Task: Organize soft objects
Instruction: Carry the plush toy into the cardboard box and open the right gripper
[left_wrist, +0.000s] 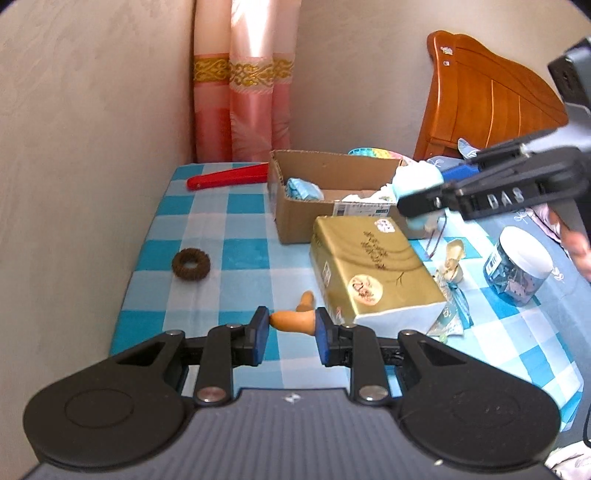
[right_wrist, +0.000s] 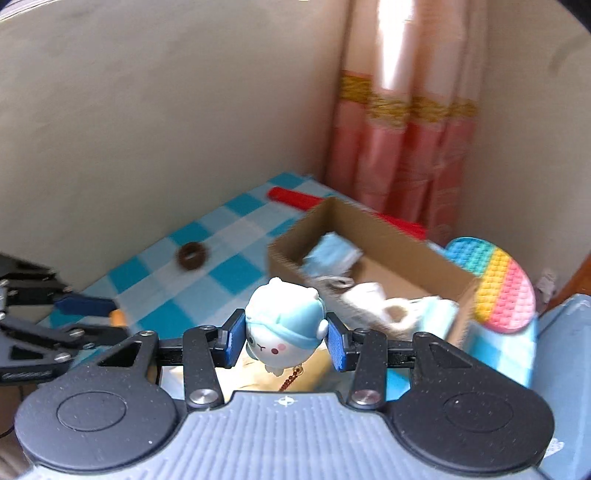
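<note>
Covering the whole work surface, a blue-and-white checked tablecloth (left_wrist: 207, 258) carries everything else, and the open cardboard box (left_wrist: 295, 218) standing on it serves as the landmark here. Inside the box lie a crumpled pale blue soft item (left_wrist: 303, 187) at its far end and a heap of white soft pieces (right_wrist: 391, 310) at its near end. Just in front of the box, touching its near wall, rests a gold gift box (left_wrist: 373, 266). Behind the box leans a rainbow pop-bubble mat (right_wrist: 495, 288), and a red flat tool (left_wrist: 229, 176) lies beside the box's far corner, by the curtain.

To the right of the box and apart from it, a clear jar with a white lid (left_wrist: 521, 266) stands on the cloth. Left of the box, well apart, sits a brown fuzzy ring (left_wrist: 191, 263).

The right gripper (right_wrist: 286, 338) is clamped on a small blue-and-white plush figure (right_wrist: 282, 328), held above the gold gift box just short of the cardboard box's near end; a beaded chain hangs from it. The left gripper (left_wrist: 291, 334) is closed on a small orange soft toy (left_wrist: 293, 320), in front of the box and beside the gold gift box.
</note>
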